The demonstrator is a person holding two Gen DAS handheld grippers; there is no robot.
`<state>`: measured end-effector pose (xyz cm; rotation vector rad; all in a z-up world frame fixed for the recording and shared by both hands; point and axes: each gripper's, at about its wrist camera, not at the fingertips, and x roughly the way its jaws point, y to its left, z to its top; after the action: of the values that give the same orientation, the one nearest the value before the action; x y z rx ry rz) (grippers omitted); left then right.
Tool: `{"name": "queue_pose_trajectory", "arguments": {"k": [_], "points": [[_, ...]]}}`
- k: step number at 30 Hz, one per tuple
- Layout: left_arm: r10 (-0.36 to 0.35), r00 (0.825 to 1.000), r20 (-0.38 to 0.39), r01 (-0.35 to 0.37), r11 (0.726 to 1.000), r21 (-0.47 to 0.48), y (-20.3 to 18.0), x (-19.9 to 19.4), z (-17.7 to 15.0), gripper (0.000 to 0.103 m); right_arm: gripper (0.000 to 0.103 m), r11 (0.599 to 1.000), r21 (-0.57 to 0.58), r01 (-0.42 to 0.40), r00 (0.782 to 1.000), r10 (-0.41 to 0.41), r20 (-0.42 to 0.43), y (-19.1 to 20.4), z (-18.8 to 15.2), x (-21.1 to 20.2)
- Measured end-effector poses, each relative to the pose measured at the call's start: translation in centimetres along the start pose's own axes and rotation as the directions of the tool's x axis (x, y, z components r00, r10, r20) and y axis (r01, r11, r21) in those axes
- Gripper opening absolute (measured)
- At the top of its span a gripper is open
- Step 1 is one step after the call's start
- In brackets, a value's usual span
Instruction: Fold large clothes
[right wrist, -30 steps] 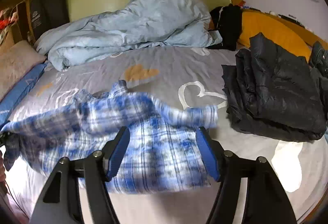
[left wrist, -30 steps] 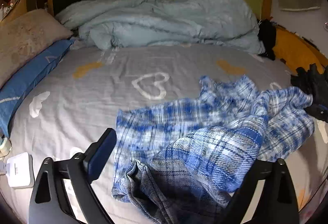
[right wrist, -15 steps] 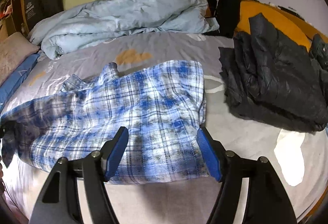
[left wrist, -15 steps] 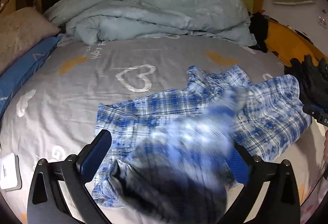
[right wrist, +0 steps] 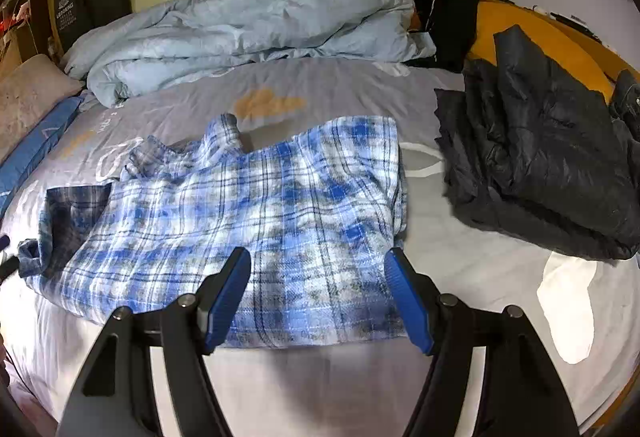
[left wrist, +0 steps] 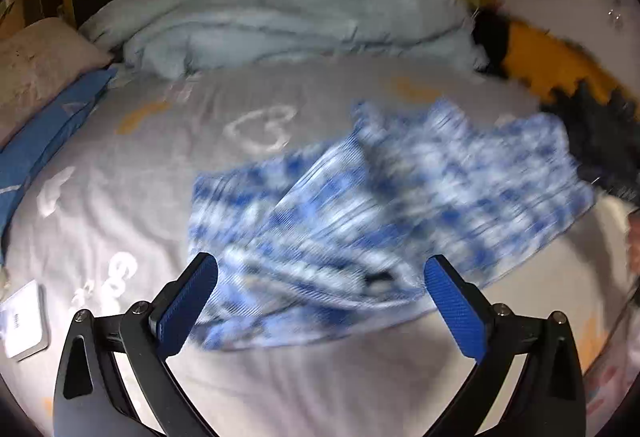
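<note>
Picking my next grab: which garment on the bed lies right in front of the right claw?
The blue-and-white plaid shirt, spread flat on the grey sheet just beyond the open right claw. The dark puffer jacket sits heaped farther right, by the bed's edge.

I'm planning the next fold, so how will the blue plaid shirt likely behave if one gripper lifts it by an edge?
The blue plaid shirt lies limp and wrinkled on the bed sheet, so it will probably droop rather than hold shape. It looks like thin woven cloth, likely light. A layer is already doubled over, so lifting one edge may undo that fold.
</note>
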<state>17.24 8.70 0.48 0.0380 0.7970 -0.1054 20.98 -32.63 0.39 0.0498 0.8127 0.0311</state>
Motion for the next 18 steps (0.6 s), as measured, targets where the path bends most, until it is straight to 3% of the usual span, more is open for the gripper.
{"name": "queue_pose_trajectory", "arguments": {"k": [5,8,10,13,15,16,18], "points": [[0.083,0.996,0.042,-0.086,0.994,0.065,-0.3,0.7,-0.4,0.103,0.067,1.000,-0.025,0.009,1.000,-0.009,-0.007,0.4,-0.3,0.3],[0.077,0.996,0.044,-0.080,0.995,0.062,0.1,0.9,-0.2,0.101,0.067,0.999,-0.044,0.020,1.000,-0.020,-0.001,0.6,-0.4,0.2],[0.149,0.985,0.085,-0.153,0.987,0.042,0.5,0.6,0.2,0.096,0.067,0.999,-0.044,0.021,1.000,-0.021,-0.001,0.5,-0.4,0.2],[0.299,0.949,0.098,-0.299,0.954,-0.017,2.1,1.7,1.2,0.074,0.067,0.999,-0.030,0.020,1.000,-0.021,-0.009,0.2,-0.3,0.5],[0.363,0.930,0.058,-0.357,0.929,-0.096,4.1,2.7,1.8,0.039,0.067,1.000,-0.021,0.017,1.000,-0.017,-0.022,0.2,-0.4,0.8],[0.330,0.943,0.038,-0.321,0.934,-0.158,5.4,2.7,1.9,0.035,0.067,1.000,-0.018,0.017,0.999,-0.018,-0.030,0.1,-0.5,1.1],[0.189,0.981,0.049,-0.169,0.947,-0.271,7.6,1.9,1.6,0.034,0.067,0.999,-0.019,0.030,0.999,-0.030,-0.034,0.2,-0.6,1.3]]}}
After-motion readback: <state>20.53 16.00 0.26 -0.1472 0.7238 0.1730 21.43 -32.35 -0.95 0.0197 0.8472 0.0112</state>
